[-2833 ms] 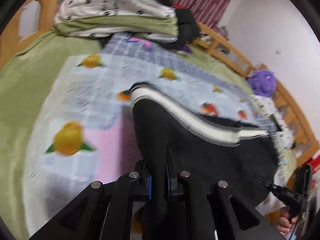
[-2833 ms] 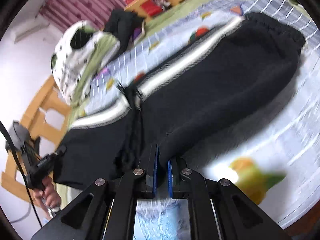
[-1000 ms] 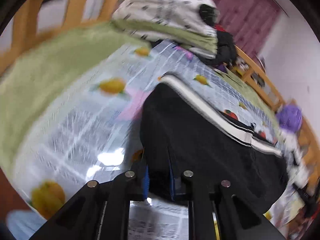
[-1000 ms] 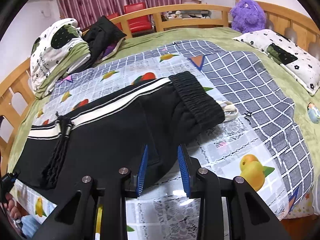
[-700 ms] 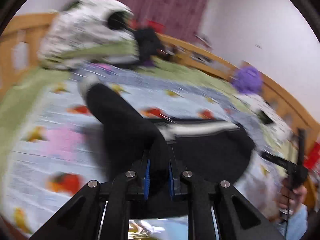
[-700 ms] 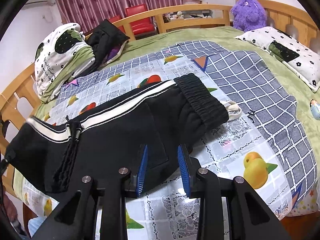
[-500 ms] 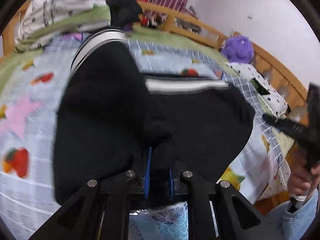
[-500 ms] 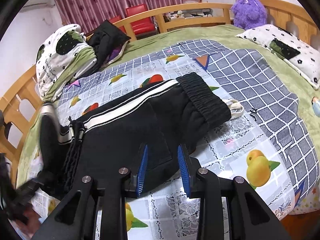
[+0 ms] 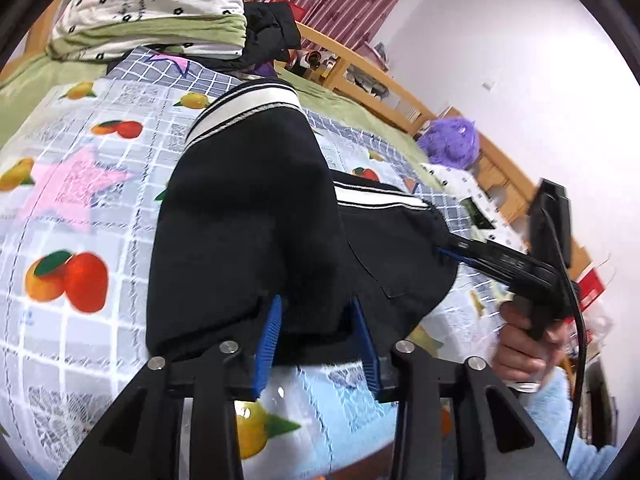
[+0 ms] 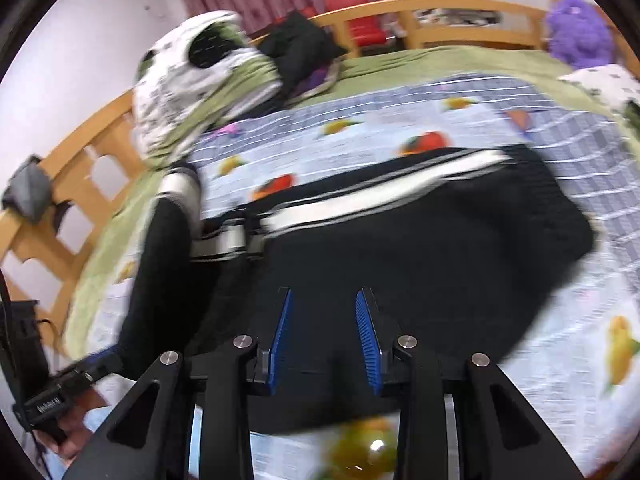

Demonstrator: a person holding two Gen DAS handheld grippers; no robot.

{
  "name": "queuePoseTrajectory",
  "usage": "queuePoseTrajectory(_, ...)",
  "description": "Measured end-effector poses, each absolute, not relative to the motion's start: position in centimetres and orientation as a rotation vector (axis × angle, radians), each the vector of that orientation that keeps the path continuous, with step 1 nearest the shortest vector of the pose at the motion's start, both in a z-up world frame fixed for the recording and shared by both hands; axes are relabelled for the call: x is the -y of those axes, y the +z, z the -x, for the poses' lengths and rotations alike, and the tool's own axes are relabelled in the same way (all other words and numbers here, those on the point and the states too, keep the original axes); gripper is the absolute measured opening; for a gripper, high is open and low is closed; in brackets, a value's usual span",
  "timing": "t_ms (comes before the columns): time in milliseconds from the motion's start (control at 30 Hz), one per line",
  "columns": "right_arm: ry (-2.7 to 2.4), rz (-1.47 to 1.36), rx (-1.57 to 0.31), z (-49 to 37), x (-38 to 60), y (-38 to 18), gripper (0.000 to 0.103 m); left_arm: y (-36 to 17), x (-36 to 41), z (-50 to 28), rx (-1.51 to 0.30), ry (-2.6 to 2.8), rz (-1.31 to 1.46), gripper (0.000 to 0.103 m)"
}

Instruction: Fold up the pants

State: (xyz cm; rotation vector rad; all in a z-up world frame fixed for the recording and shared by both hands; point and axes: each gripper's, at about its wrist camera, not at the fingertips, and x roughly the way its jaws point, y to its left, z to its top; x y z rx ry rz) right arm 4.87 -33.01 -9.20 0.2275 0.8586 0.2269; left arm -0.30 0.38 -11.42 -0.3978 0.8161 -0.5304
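Leg end of pants (image 9: 248,216) now folded over, left fingers (image 9: 269,330) newly apart.

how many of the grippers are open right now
2. The left gripper is open, with a fold of the black pants lying between its jaws. The right gripper is open too, pointing at the pants' dark fabric.

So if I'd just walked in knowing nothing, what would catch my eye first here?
Most likely the black pants with a white side stripe, spread across the middle of a bright fruit-print bedspread. Next, the blue-padded fingers of the left hand-held gripper, open right at the pants' near edge, and the right hand-held gripper, also open over the dark fabric. Off in the far corner sits a fuzzy purple plush toy.
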Motion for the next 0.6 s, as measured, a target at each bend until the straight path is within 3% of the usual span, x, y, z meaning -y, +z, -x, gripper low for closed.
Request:
queuePoseTrajectory(33,0.265,-0.230,-0.862,-5.3,31.5,-9.2,0.036,-11.5,-0.8,0.5,-0.821,-0.520,0.396,0.055)
queuePoseTrajectory(67,0.290,-0.228,-0.863,-5.5,30.5,-9.2,0.036,-11.6,-1.2,0.7,-0.821,-0.504,0.386,0.058)
queuePoseTrajectory(300,0.403,-0.135,-0.871,-6.6,22.5,-10.1,0.045,-13.0,-6.5,1.3,-0.817,-0.333,0.379,0.058)
queuePoseTrajectory(467,0.323,-0.077,-0.999,-8.5,19.5,-14.1,0.047,-13.4,-9.6,1.7,-0.818,-0.276,0.427,0.058)
queuePoseTrajectory(567,0.342,-0.142,-0.988,-8.3,19.9,-14.7,0.018,-13.2,-10.2,1.8,-0.812,-0.256,0.422,0.058)
queuePoseTrajectory(600,0.359,-0.132,-0.966,-8.0,19.8,-14.2,0.012,-13.2,-10.2,1.7,-0.813,-0.252,0.421,0.058)
